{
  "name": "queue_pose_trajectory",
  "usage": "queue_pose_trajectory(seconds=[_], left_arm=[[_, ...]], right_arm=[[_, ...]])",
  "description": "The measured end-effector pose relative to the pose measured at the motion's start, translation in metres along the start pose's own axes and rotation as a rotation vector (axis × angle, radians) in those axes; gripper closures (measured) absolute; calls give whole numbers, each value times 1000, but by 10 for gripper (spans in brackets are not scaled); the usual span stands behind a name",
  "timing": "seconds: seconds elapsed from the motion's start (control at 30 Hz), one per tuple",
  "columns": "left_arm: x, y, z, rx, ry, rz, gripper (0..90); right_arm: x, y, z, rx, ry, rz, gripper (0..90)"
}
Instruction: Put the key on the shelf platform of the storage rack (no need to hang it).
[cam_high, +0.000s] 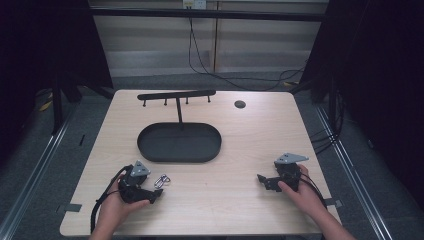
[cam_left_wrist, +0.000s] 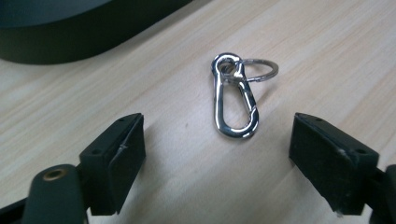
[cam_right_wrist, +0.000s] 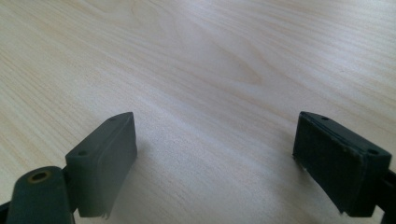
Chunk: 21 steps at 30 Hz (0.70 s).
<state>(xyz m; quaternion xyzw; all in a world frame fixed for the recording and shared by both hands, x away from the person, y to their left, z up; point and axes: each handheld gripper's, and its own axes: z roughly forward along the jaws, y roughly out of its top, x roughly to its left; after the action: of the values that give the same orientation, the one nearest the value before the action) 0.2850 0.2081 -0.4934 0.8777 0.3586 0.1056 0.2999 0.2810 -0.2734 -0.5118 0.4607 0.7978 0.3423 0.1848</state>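
High view looks forward and down over the whole pale wooden worktop (cam_high: 240, 145); both gripper views sit low, close above that same wood, facing along it.

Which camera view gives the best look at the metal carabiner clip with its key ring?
The left gripper view: the carabiner clip lies flat on the table, large and sharp, ahead of the left gripper with its open jaws. In the high view it is a tiny glint beside that gripper. The right gripper view faces bare wood.
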Motion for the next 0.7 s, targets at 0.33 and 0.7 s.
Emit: queue_pose_trajectory(seconds=[0.33,0.7], left_arm=[[-1,9,-9,62,-7,-42,266],[1,23,-16,117,-26,-52,303]], right_arm=[[0,0,0,0,0,0,129],[0,0,0,0,0,0,129]])
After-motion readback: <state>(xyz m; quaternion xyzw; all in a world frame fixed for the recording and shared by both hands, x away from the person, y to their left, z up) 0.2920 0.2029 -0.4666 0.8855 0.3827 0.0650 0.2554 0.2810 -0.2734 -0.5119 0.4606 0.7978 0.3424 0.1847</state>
